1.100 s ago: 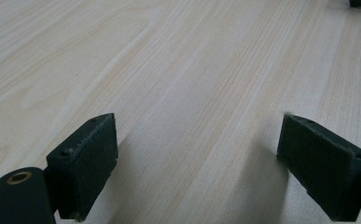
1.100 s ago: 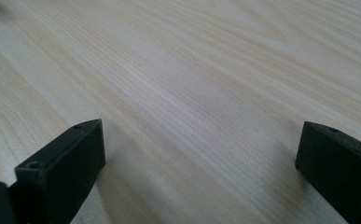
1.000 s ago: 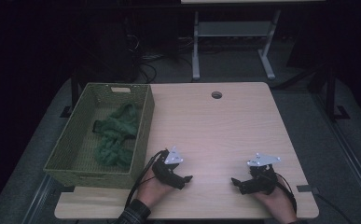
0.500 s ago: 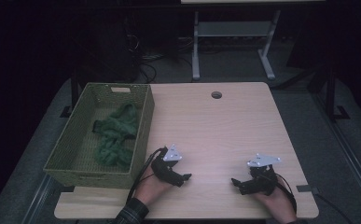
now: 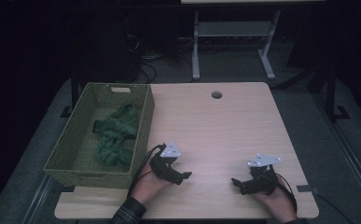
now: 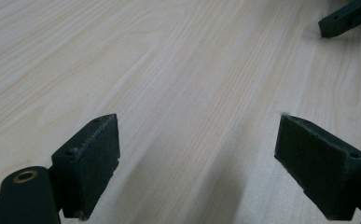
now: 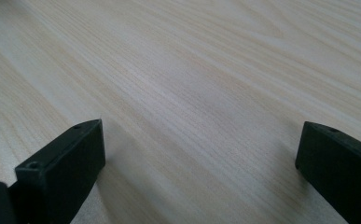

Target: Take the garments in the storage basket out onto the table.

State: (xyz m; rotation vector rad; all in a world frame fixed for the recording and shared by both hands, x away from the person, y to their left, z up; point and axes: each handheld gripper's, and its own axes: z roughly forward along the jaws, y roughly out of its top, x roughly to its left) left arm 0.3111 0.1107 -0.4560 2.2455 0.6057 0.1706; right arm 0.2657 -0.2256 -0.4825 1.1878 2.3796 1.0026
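Both grippers [image 5: 183, 176] [image 5: 235, 181] remain parted, left one nudged forward.

Basket [image 5: 78, 158] on table's [image 5: 225, 126] left edge, cloth [image 5: 115, 135] inside, cable hole [image 5: 216, 94] at back.

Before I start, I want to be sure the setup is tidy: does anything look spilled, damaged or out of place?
Nothing stands out. The green cloth lies bunched inside the basket at the table's left edge. Both hand-held grippers, left and right, rest open on bare wood, holding nothing.
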